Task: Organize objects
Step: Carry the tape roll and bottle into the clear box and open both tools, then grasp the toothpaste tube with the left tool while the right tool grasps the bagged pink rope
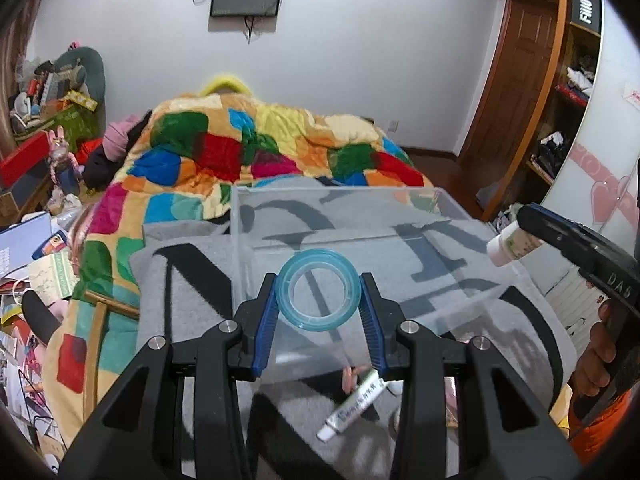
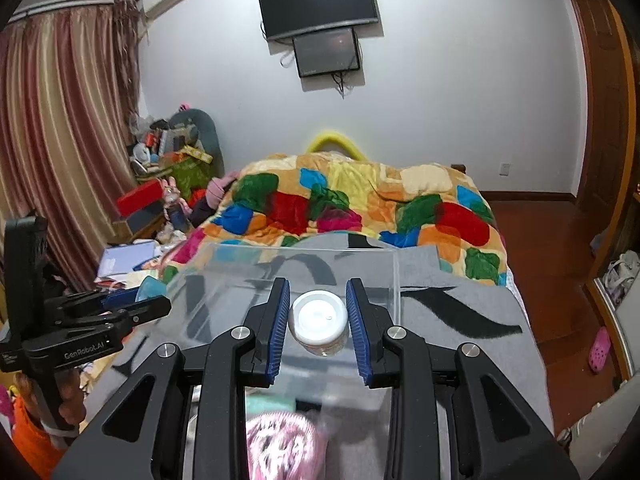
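Observation:
My left gripper (image 1: 319,294) is shut on a light blue tape roll (image 1: 319,289) and holds it above the near part of a clear plastic box (image 1: 256,196) on the grey blanket. My right gripper (image 2: 318,318) is shut on a small white-capped jar (image 2: 319,317), held over the same clear box (image 2: 224,249). In the left wrist view the right gripper (image 1: 516,240) with the jar (image 1: 510,245) shows at the right edge of the box. In the right wrist view the left gripper (image 2: 136,300) shows at the left.
A white tube (image 1: 352,408) lies on the grey blanket (image 1: 192,280) near the box's front. A pink patterned object (image 2: 284,444) lies below the right gripper. A colourful quilt (image 1: 260,140) covers the bed behind. Clutter (image 1: 36,240) fills the floor at left.

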Action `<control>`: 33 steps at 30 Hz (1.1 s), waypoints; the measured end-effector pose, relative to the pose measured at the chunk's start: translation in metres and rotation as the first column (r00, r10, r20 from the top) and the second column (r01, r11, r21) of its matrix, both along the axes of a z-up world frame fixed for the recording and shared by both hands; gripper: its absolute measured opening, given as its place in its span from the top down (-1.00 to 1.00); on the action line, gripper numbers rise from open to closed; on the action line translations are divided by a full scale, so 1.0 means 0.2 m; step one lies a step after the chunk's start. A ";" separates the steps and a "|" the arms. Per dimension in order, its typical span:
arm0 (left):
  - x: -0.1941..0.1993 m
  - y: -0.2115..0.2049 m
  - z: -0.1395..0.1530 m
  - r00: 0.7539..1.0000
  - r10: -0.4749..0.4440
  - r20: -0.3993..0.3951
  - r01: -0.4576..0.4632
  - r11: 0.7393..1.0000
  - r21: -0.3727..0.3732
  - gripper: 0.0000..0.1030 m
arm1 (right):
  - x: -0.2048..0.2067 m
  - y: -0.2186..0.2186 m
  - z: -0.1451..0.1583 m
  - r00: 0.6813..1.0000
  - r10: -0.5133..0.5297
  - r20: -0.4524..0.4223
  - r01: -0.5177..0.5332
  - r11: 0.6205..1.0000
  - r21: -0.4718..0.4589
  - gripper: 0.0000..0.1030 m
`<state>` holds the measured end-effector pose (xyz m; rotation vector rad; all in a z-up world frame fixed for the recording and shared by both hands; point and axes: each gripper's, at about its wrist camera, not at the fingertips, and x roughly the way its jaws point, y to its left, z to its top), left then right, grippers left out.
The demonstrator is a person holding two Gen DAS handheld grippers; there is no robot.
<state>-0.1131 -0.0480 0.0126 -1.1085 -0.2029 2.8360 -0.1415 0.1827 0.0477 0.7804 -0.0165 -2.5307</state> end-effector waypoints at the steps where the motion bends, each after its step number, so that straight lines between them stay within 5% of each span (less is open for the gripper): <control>1: -0.04 0.00 -0.02 1.000 -0.002 0.020 0.002 1.000 -0.002 0.24 | -0.02 -0.02 -0.02 1.000 0.003 0.012 -0.003 1.000 0.011 0.48; 8: -0.15 0.03 -0.10 0.997 -0.011 0.081 0.013 1.000 -0.026 0.24 | -0.19 -0.12 -0.20 0.992 0.003 0.124 -0.014 0.996 0.088 0.48; 17: -0.13 0.05 -0.09 0.995 -0.030 0.094 0.033 0.999 -0.026 0.15 | -0.15 -0.14 -0.27 0.987 0.031 0.156 -0.054 0.988 0.146 0.45; 33: 0.16 0.07 0.04 0.999 -0.031 -0.015 0.030 0.998 -0.061 -0.53 | 0.19 -0.06 -0.14 0.995 0.079 0.054 -0.087 0.984 0.153 -0.57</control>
